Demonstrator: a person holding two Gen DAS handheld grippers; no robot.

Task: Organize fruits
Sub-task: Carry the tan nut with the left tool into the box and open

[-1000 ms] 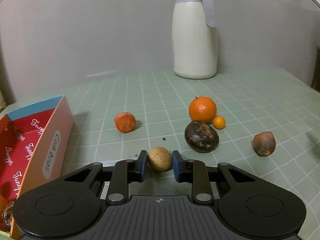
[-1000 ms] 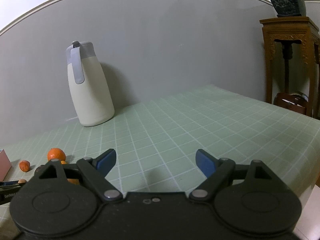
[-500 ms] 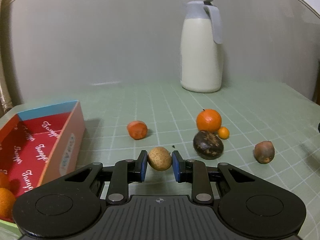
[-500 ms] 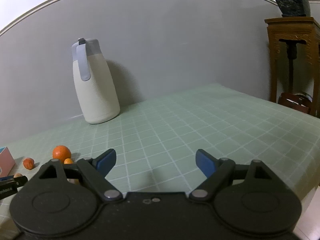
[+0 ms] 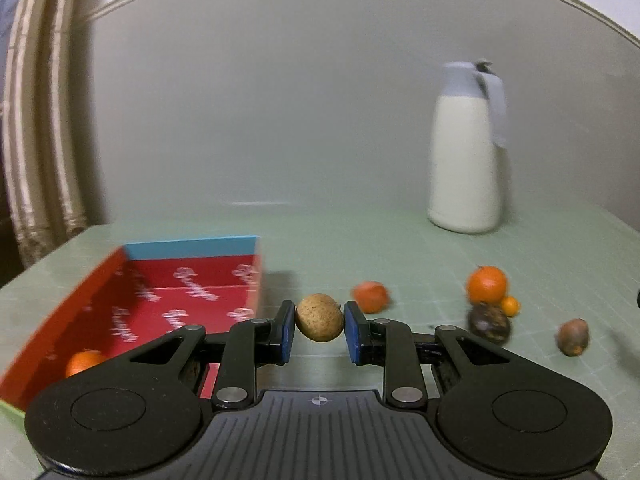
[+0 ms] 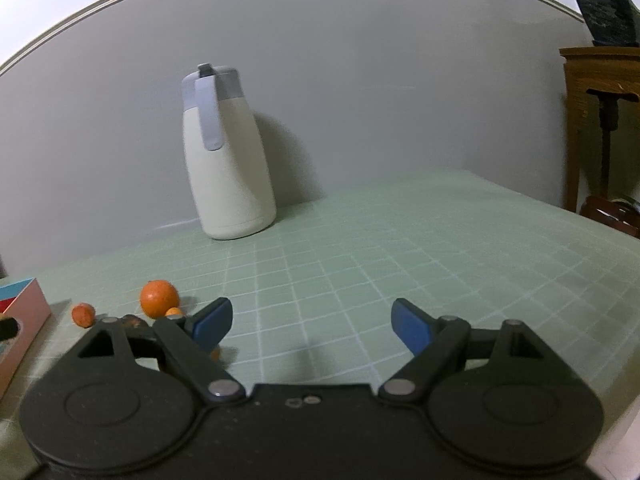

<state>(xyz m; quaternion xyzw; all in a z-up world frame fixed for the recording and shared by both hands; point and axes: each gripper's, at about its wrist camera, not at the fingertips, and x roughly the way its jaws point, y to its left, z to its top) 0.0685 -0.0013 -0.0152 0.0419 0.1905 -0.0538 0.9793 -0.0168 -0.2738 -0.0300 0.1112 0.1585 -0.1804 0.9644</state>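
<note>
Left gripper [image 5: 319,330]: we clamp a tan fruit [image 5: 319,317] off the table, beside the red box [image 5: 160,296], pointing slightly downward. Right gripper [image 6: 312,322]: jaws wide, empty, above green tablecloth [image 6: 400,240].

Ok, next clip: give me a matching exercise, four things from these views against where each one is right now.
Things:
1. tan round fruit
2. big orange
3. white jug
4. right gripper

Places or states:
A. by the wall, at the back of the table
B. open, nothing between its fingers
C. on the table, beside a dark fruit
D. clamped in the left gripper

Pairs: 1-D, 2-C, 3-A, 4-B
</note>
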